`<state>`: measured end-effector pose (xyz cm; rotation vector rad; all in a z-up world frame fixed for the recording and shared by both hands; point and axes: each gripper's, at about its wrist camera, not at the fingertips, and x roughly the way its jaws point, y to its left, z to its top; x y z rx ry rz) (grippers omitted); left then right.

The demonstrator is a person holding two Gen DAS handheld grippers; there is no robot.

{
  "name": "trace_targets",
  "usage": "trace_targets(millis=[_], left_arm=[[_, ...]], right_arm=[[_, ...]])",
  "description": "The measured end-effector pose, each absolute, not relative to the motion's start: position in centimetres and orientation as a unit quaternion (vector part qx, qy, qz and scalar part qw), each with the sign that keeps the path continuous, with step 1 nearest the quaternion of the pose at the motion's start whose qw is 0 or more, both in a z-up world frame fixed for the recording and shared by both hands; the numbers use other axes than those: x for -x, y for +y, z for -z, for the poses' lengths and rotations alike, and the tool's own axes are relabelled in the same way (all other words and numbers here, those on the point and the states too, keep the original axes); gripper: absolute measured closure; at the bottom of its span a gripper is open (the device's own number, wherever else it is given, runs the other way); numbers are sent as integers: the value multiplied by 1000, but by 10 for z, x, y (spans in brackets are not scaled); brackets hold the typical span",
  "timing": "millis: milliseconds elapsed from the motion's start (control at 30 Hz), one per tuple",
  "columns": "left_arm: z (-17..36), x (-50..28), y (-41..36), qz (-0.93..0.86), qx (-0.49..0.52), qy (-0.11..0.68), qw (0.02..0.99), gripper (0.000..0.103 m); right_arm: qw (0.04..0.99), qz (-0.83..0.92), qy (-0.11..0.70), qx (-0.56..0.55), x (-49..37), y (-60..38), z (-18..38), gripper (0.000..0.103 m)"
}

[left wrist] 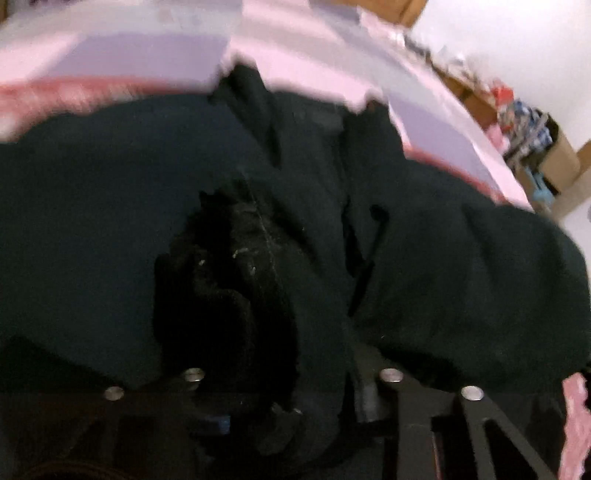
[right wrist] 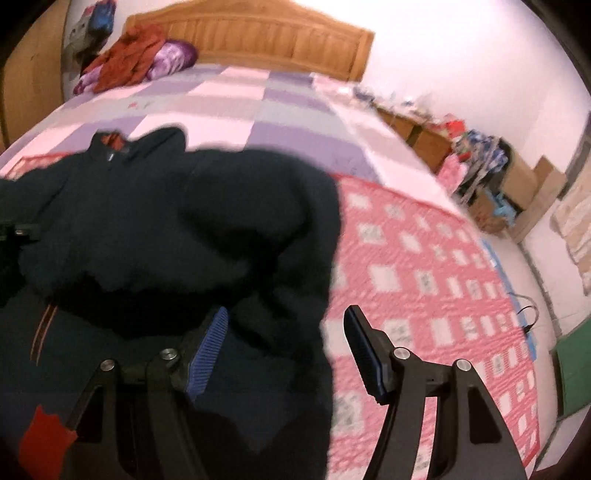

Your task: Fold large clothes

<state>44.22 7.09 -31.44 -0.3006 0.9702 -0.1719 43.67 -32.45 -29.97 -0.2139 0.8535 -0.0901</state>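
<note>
A large dark navy jacket (right wrist: 147,221) lies spread on the bed, collar toward the headboard. In the left wrist view the jacket (left wrist: 110,221) fills the frame. My left gripper (left wrist: 291,402) is buried in bunched dark cloth; the fabric covers its fingers, so the jaw state is hidden. My right gripper (right wrist: 288,347) is open, with its left blue pad (right wrist: 210,343) against the jacket's edge and its right finger (right wrist: 364,354) over the pink quilt. Cloth lies between the two fingers.
The bed has a pink patterned quilt (right wrist: 424,280) over a purple checked sheet (right wrist: 258,107). Red and purple bedding (right wrist: 140,59) is piled by the wooden headboard (right wrist: 258,33). Cardboard boxes with clothes (right wrist: 491,173) stand along the right wall.
</note>
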Motion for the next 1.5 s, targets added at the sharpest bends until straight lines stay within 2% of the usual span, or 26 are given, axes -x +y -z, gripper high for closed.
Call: trace_targets(millis=[100, 200, 300, 433, 533, 600, 667, 800, 933, 967, 1033, 1100, 1167, 1300, 1433, 1500], left_arm=[[302, -449, 107, 34, 160, 434, 886, 70], [314, -462, 132, 5, 178, 458, 871, 70], [319, -464, 119, 17, 118, 471, 874, 68], [321, -465, 98, 56, 93, 474, 874, 65], [325, -468, 75, 83, 52, 479, 872, 64], [327, -467, 74, 78, 49, 481, 872, 65], [329, -463, 84, 72, 69, 481, 871, 62], [328, -454, 88, 58, 52, 468, 880, 61], [333, -454, 100, 45, 74, 472, 877, 58], [333, -453, 99, 46, 69, 471, 878, 57], [336, -450, 93, 55, 49, 469, 880, 54], [338, -448, 90, 53, 38, 467, 882, 53], [337, -445, 92, 49, 51, 466, 882, 53], [320, -433, 93, 42, 38, 445, 894, 52], [291, -415, 96, 53, 28, 403, 913, 49], [291, -413, 95, 63, 31, 408, 910, 45]], right_arm=[[907, 58, 412, 70, -449, -336, 294, 36], [909, 44, 413, 43, -473, -330, 299, 36], [884, 56, 452, 110, -507, -316, 332, 36], [868, 120, 481, 36, -524, -370, 346, 31], [861, 155, 482, 51, -512, -388, 344, 31], [866, 165, 468, 50, -501, -388, 334, 32], [895, 146, 418, 58, -485, -375, 310, 32], [932, 26, 349, 100, -483, -310, 283, 32], [900, -38, 420, 108, -528, -285, 317, 32], [895, -6, 430, 122, -541, -300, 329, 34], [893, 17, 447, 57, -550, -342, 334, 34], [880, 96, 463, 33, -548, -384, 338, 34], [878, 97, 468, 13, -539, -399, 333, 34], [904, 90, 403, 107, -516, -357, 306, 34], [924, 12, 372, 85, -508, -309, 288, 34], [920, -32, 379, 92, -506, -281, 291, 34]])
